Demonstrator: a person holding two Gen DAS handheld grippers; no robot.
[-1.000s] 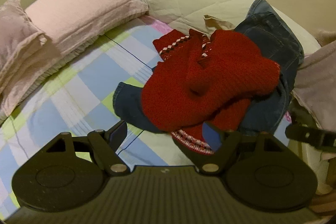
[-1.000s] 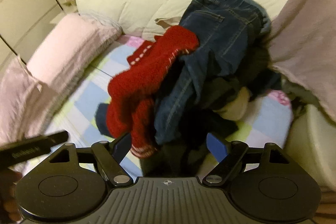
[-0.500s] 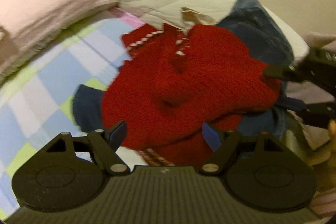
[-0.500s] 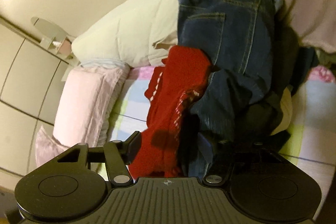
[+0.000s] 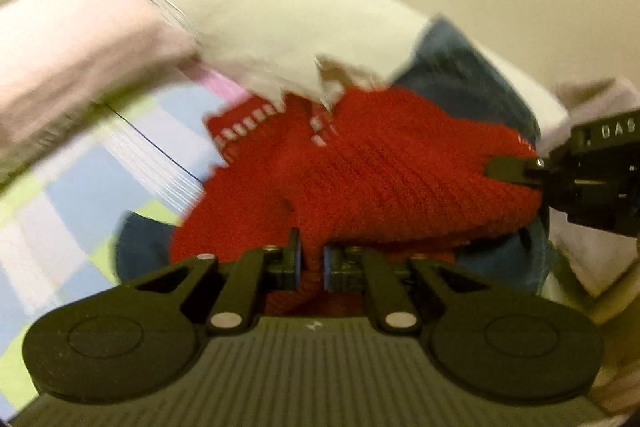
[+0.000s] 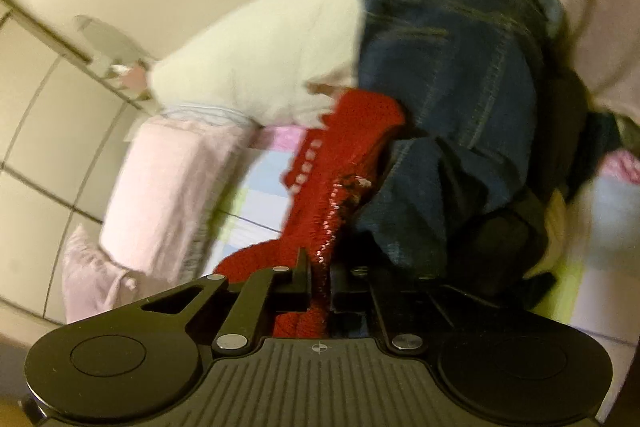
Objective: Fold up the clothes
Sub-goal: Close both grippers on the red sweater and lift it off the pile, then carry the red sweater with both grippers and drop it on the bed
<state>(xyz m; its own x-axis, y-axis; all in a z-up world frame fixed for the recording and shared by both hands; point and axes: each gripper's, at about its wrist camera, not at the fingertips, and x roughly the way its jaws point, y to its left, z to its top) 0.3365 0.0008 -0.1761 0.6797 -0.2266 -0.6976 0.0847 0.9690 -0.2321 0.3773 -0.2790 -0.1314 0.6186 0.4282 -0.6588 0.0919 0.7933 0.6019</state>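
Two tongs are gripping one red knitted sweater [image 5: 392, 179] at once. The left tongs [image 5: 311, 263], at lower centre of the left wrist view, are pressed together and pinching a fold of it. The right tongs [image 6: 320, 285] are likewise pinching red knit in the right wrist view, and are also entering the left view at its right edge, biting the far side of the garment.

The sweater is lying bunched at the centre of the frame on a pile of clothes atop the bed [image 5: 60, 227]. No straight fold is showing in it, and no finished stack is appearing in either view; folding is judged to be still ahead for this garment, and the same is holding for the rest of the pile.

Counted: one red sweater, one pair of blue jeans [image 6: 460, 99], dark garments [image 6: 508, 239] too tangled to number, two pink pillows [image 6: 168, 195] and one white duvet [image 5: 260, 27].
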